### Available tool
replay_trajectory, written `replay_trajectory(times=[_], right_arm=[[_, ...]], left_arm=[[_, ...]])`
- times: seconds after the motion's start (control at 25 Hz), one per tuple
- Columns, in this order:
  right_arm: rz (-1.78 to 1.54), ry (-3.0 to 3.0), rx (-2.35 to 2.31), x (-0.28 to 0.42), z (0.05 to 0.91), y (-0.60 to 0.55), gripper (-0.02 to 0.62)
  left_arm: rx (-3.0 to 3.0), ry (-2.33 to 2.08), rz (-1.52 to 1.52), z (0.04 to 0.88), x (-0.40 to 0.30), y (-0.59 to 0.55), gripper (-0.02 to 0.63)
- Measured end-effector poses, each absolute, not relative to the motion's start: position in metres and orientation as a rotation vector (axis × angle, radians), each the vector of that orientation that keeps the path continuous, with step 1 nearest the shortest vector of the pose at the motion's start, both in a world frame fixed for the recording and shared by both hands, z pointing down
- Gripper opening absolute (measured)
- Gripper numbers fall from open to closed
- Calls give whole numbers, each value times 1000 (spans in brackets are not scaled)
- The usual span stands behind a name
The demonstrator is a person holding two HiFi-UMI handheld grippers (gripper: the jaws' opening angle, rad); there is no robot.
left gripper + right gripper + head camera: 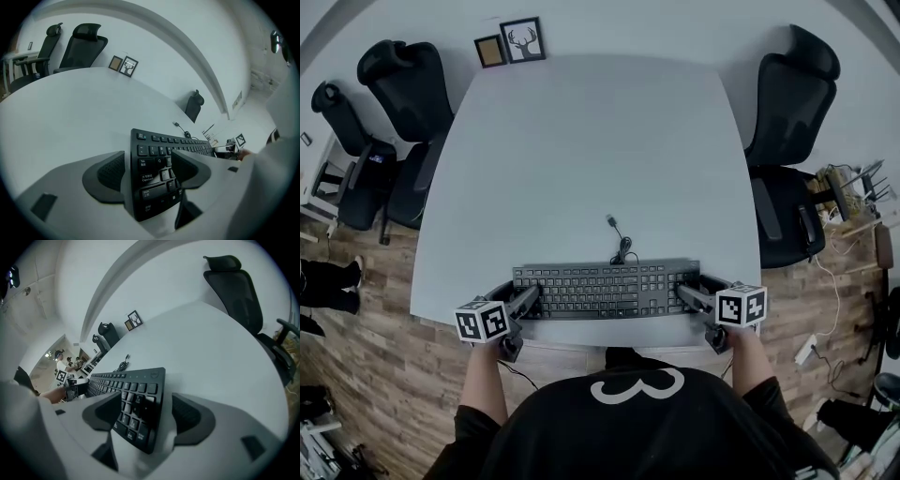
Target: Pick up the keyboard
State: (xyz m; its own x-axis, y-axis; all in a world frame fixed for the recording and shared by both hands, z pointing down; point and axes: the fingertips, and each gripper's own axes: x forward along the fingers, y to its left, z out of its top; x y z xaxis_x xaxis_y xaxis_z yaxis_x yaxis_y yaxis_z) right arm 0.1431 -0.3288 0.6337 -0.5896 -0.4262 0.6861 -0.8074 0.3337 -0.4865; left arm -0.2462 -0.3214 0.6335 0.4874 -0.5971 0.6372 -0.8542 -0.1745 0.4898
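**Left gripper** (147,171): The jaws stand wide apart and clamp nothing. The left end of the keyboard (605,289) lies in the gap. The outer jaw sits just beside the keyboard's short left edge. The inner jaw reaches over the keys near the Tab, Caps Lock and Shift column. Whether either pad touches the housing cannot be told.

**Right gripper** (146,411): This one mirrors the left. The jaws are wide apart with no grip taken. The right end of the keyboard lies between them. The outer jaw stands just beside the short right edge, with a pale strip showing between them. The inner jaw overlaps the keys at the right-hand end.

**Keyboard:** It is black and lies flat on the pale table (581,159). It spans from one gripper to the other, close to the table edge nearest the person.

**Surroundings:**
- A dark cable (622,246) leaves the keyboard's far edge midway between the grippers, and its plug lies loose on the table ahead of them.
- The marker cubes (482,321) and (741,306) sit on the gripper bodies behind the jaws.
- Two black office chairs (403,103) stand well beyond and outboard of the left gripper.
- One more chair (787,131) stands outboard of the right gripper.
- Two small picture frames (523,39) stand at the far table edge, well ahead of the left gripper.

Nothing lies between either gripper and the keyboard.
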Motion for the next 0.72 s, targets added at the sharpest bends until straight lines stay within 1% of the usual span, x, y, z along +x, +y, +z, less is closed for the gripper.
replay_trajectory(times=[0.32,0.36,0.48,0.6,0.72], right_arm=[[1165,-2155,1107,142,639,-327,318],[1187,-2150,1103,140,640,-326,282],[1225,-2138,1138,139,642,-327,259],[1215,-2153,1133,141,641,-329,253],[1226,-2149,1134,144,642,-331,229]], left_arm=[[1877,-1215,398,640,-247,-323,302],[1879,-1216,401,640,-246,-323,302],[1882,-1212,404,641,-246,-323,298],[1878,-1212,412,641,-248,-325,291],[1882,-1217,423,641,-248,-325,284]])
